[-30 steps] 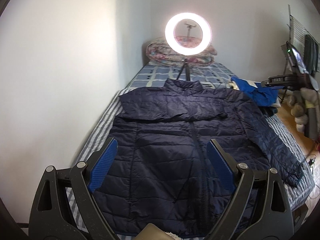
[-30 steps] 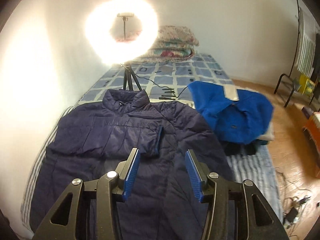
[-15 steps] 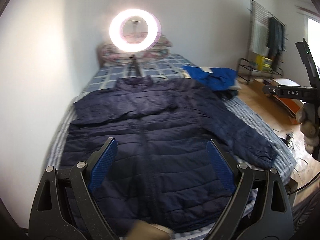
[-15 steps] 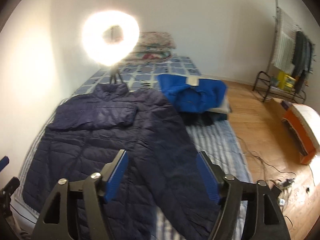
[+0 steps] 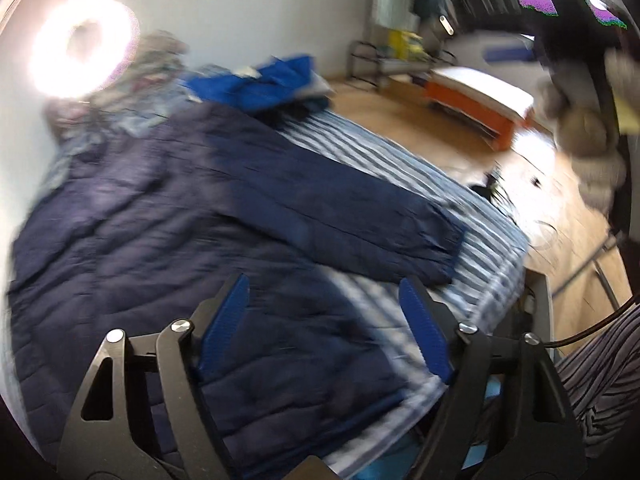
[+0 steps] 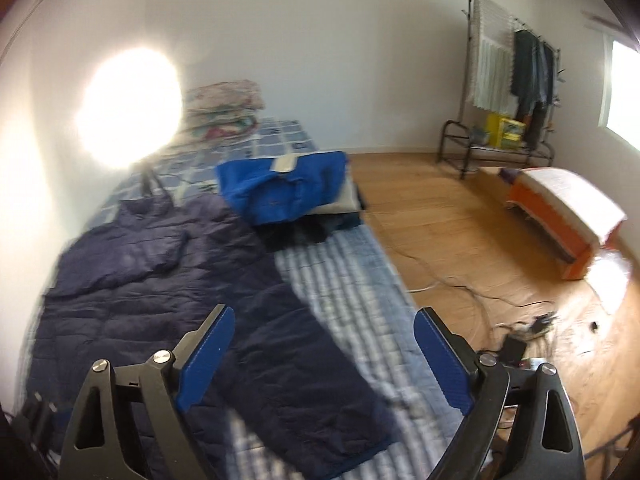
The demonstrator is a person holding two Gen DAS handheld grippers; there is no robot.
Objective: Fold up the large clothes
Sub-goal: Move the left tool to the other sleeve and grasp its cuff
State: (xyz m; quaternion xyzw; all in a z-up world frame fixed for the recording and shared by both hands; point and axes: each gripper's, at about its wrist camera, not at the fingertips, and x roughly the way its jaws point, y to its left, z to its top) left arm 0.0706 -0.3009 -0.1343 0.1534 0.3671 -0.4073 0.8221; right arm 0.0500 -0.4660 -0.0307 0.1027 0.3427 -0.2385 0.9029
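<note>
A ring light [image 6: 128, 108] glares white at ten o'clock in the right wrist view, a round blaze on a thin dark tripod. Behind it lies a stack of floral bedding [image 6: 224, 104], soft and lumpy. The bed [image 6: 352, 280] wears a blue-and-white striped cover, checked toward the far end.

Spread flat on that cover is the navy puffer jacket [image 6: 132, 304], quilted in horizontal channels, matte and slightly puffed, collar toward twelve o'clock. One sleeve lies folded across the chest; the other sleeve [image 6: 316, 392] runs out straight toward five o'clock, ending in a ribbed cuff. At one o'clock from the jacket sits a pile of folded clothes topped by a bright blue garment [image 6: 288, 188]. Further right come the wooden floor [image 6: 460, 240], a metal clothes rack [image 6: 516, 80] and an orange box [image 6: 560, 232].

The left gripper [image 5: 324, 328] hangs above the jacket's lower body; its black jaws with ridged blue pads have just been closing a little, yet stand well apart with nothing between them, the straight sleeve [image 5: 360, 220] lying at twelve to one o'clock beyond the tips. The right gripper [image 6: 324, 352] has just been opening its jaws and holds them wide and empty above the straight sleeve, which passes under the gap between the tips.
</note>
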